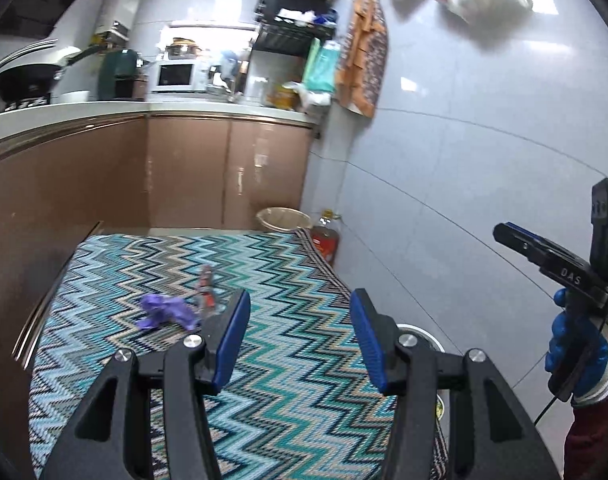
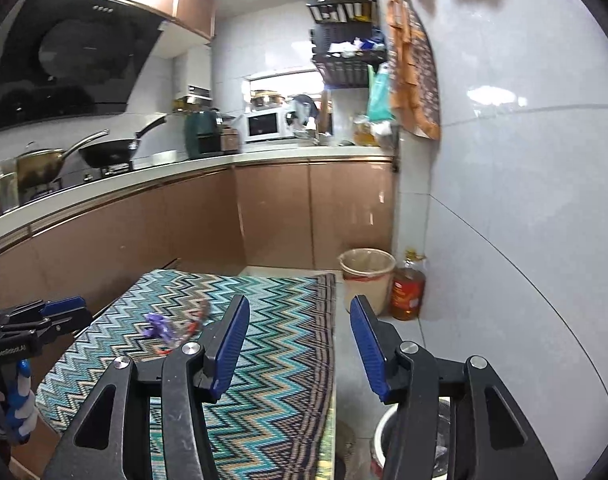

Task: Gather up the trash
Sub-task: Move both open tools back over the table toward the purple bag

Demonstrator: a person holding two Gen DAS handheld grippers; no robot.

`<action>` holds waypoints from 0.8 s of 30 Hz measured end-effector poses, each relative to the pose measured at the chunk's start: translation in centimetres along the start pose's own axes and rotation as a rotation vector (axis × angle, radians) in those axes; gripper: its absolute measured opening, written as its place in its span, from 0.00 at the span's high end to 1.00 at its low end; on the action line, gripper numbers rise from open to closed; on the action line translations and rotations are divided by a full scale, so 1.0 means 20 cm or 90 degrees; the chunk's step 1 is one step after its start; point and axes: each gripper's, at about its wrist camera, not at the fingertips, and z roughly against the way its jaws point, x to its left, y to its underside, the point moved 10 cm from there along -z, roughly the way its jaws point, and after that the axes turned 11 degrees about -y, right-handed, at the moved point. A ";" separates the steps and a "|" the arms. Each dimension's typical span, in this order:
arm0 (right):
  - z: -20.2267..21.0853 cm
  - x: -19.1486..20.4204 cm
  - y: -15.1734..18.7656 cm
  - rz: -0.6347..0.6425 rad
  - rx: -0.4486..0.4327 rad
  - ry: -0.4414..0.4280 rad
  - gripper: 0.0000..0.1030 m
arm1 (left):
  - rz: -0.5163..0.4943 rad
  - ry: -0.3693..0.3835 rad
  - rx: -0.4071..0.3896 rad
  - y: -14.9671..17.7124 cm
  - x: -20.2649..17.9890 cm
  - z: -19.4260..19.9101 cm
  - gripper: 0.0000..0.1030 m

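A crumpled purple piece of trash (image 1: 165,312) lies on the zigzag-patterned tablecloth (image 1: 287,360), with a reddish clear wrapper (image 1: 205,288) just behind it. Both also show in the right wrist view: the purple piece (image 2: 157,326) and the wrapper (image 2: 195,320). My left gripper (image 1: 299,336) is open and empty, above the cloth, near and to the right of the trash. My right gripper (image 2: 299,340) is open and empty, over the table's right edge. It also shows at the right of the left wrist view (image 1: 544,252).
A beige lined waste bin (image 2: 368,276) and an oil bottle (image 2: 410,288) stand on the floor past the table, by the tiled wall. A round metal container (image 2: 388,432) sits on the floor right of the table. Brown cabinets and a cluttered counter (image 2: 207,164) run behind.
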 end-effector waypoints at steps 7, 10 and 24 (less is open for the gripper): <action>0.00 0.11 -0.01 0.026 0.010 -0.016 0.50 | 0.043 -0.034 -0.022 0.00 0.19 0.09 0.51; -0.01 0.13 -0.01 0.025 0.013 -0.019 0.50 | 0.059 -0.048 -0.021 0.00 0.27 0.09 0.51; -0.18 0.25 0.02 0.021 0.055 -0.034 0.47 | 0.104 -0.145 0.019 0.14 0.60 -0.02 0.51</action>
